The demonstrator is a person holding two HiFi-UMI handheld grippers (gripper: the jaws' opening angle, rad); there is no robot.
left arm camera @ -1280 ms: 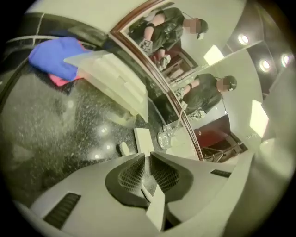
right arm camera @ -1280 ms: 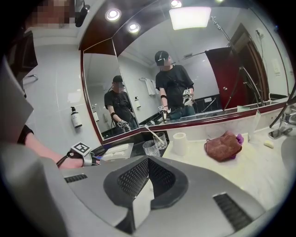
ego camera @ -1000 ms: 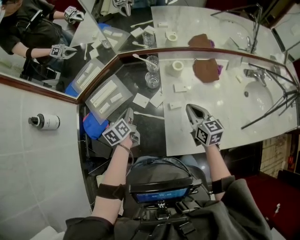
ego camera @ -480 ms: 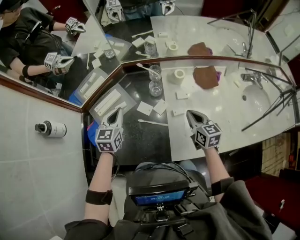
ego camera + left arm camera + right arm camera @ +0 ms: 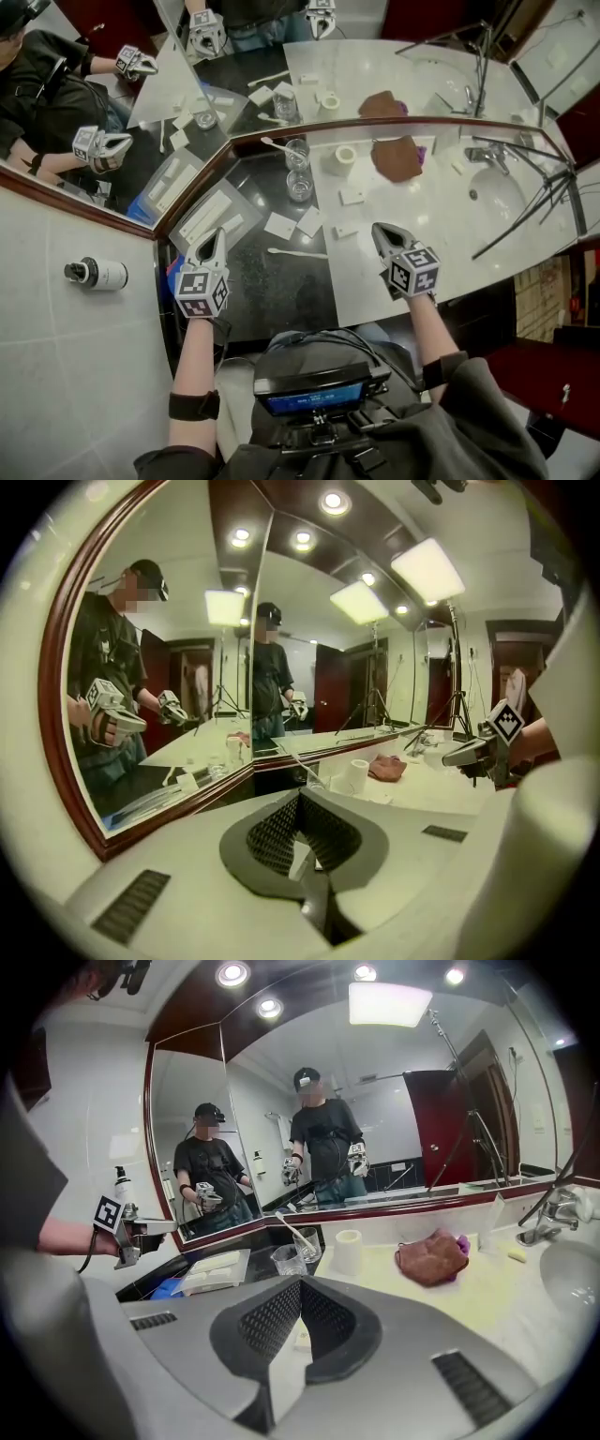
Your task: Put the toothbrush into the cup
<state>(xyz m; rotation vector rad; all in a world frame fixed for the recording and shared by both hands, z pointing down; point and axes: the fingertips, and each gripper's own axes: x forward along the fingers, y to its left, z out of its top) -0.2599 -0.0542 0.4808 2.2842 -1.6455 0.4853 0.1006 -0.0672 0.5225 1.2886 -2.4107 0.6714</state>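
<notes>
**Task status: not started, by the look of it.**

- Toothbrush point(image 5: 298, 253): lies flat on the dark counter, between your two grippers and touching neither.
- Front cup point(image 5: 300, 186): clear glass, upright and apparently empty, further back on the counter than the toothbrush.
- Rear cup point(image 5: 297, 152): just behind the front one, against the mirror. It already holds a second brush point(image 5: 272, 143), which leans out to the left.
- Left gripper point(image 5: 213, 239): jaws clenched together on nothing. You hold it beside the tray point(image 5: 208, 217), left of the toothbrush.
- Right gripper point(image 5: 380, 232): jaws likewise closed and empty, over the pale marble to the right of the toothbrush.
- Outstanding: you have yet to open a gripper, pick up the toothbrush, carry it to a cup and drop it in.
</notes>
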